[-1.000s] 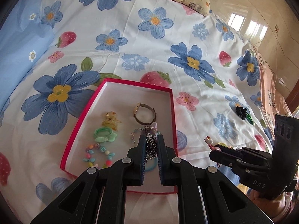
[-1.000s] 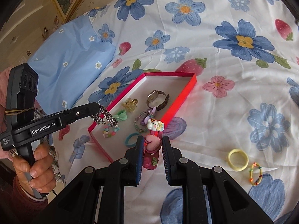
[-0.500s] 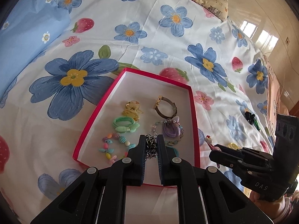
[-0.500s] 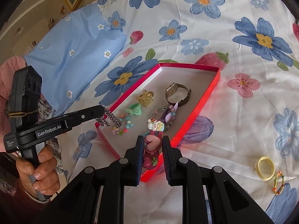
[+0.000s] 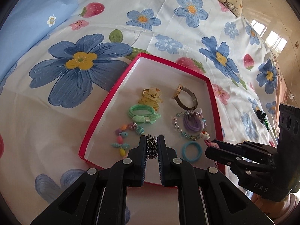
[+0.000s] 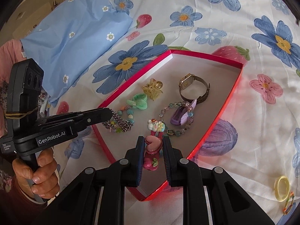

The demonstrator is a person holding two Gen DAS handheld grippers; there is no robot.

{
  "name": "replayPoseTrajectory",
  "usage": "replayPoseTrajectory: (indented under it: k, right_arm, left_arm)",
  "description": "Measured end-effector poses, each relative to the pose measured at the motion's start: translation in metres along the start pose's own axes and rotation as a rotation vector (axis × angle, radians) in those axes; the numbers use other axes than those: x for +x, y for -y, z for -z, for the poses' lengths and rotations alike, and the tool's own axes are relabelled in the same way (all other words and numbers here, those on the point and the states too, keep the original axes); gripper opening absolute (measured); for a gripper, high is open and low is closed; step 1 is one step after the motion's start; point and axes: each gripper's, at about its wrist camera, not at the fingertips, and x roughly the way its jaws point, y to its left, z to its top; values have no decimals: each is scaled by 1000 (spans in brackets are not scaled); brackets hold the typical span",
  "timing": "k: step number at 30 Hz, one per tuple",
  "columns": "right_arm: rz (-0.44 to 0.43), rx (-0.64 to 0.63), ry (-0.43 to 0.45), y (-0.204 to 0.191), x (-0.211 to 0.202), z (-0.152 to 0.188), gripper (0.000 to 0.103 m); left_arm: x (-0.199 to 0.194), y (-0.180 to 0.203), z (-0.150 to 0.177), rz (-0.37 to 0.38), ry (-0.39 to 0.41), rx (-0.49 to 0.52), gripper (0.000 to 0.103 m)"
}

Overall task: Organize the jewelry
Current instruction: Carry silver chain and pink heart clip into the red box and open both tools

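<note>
Over the last second both claws had come in lower and closer over the red box (image 5: 97, 112), which lay on the flowered bedsheet (image 5: 168, 9); the box filled far more of each wrist view than it had a second before, and its contents had not shifted. The left claw (image 5: 152, 140) was pressed together on a silver chain (image 5: 151, 146), whose links bunched between the fingers and, in the right wrist view (image 6: 120, 123), dangled just above the box floor near the beaded bracelet (image 5: 123, 136). The right claw (image 6: 153, 146) pinched a pink hair clip (image 6: 152, 153) with a cartoon charm at its tip; the clip's front end had crossed the box's near wall and hung over the interior, close to the glass-bead bracelet (image 6: 176, 116). Inside already lay a yellow claw clip (image 5: 150, 97), a watch (image 5: 184, 98), a green hair tie (image 5: 144, 114), a purple hair tie (image 5: 192, 122) and a blue ring band (image 5: 192, 151).

Judged from this, both pieces seemed nearly ready to be let go, each over a bare patch of floor; whether either touched the floor could not be told. A yellow ring (image 6: 282, 188) and a small multicoloured loop (image 6: 288, 204) lay on the sheet well apart from the box, so the sorting appeared unfinished.
</note>
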Motion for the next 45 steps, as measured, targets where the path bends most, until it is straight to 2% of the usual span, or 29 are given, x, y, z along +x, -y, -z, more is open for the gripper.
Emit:
replayPoseTrajectory:
  k: [9, 16, 26, 33, 36, 45]
  right_arm:
    - [46, -67, -85, -6, 28, -4, 19]
    - [52, -103, -107, -10, 34, -4, 19]
    - [52, -104, -111, -13, 36, -5, 20]
    - [20, -59, -78, -7, 24, -3, 26]
    - [13, -35, -46, -2, 13, -2, 26]
    - [15, 9, 27, 4, -14, -1, 26]
  left_arm:
    - [23, -11, 5, -71, -52, -26, 10]
    - [28, -16, 5, -67, -62, -47, 10]
    - [25, -17, 8, -71, -57, -49, 20]
    - [15, -14, 9, -72, -41, -49, 28]
    - [10, -11, 9, -75, -30, -43, 34]
    - [-7, -2, 13, -84, -13, -25, 41]
